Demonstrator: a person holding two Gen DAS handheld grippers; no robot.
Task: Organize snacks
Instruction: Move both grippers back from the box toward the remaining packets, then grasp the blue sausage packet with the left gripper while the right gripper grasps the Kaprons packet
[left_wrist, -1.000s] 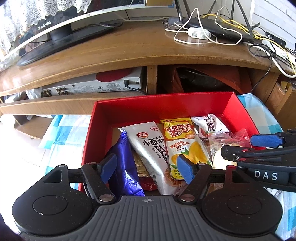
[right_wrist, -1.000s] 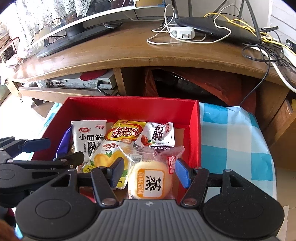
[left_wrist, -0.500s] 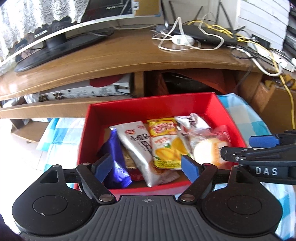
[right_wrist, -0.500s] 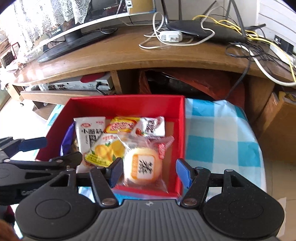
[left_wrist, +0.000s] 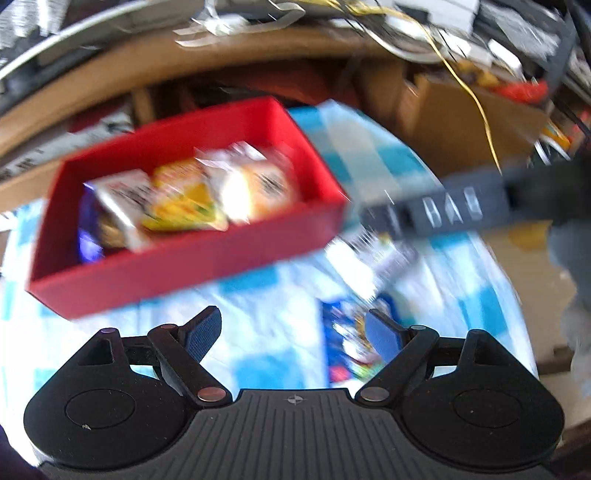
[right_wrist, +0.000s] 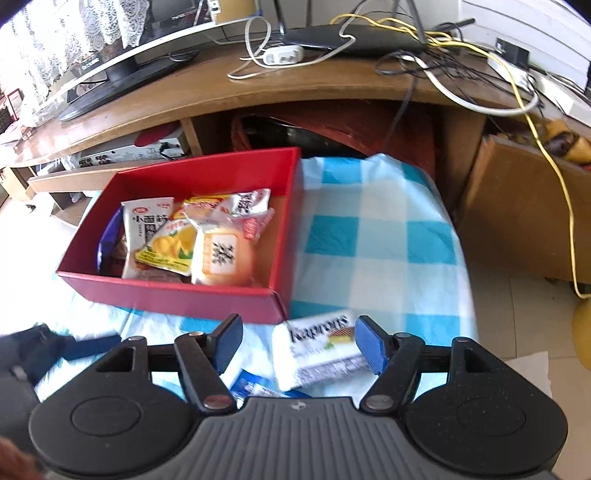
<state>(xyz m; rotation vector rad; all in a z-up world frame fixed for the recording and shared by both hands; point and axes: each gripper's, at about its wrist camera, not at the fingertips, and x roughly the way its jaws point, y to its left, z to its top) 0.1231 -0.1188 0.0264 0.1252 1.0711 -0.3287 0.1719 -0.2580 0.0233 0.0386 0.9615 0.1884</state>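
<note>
Left wrist view, blurred: the left gripper (left_wrist: 291, 330) hangs over the checked cloth (left_wrist: 258, 306), jaws opening and empty, a blue packet (left_wrist: 343, 343) just beside its right finger. Right wrist view: the right gripper (right_wrist: 297, 345) is opening over a white wafer packet (right_wrist: 317, 350), without pressing it. Snacks fill the red box (right_wrist: 170, 295).

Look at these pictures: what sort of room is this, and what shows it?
Probably a living room at home: a flat screen stands on a long wooden media unit, a tangle of cables lies on top, and a checked cloth holds a red snack box.
</note>
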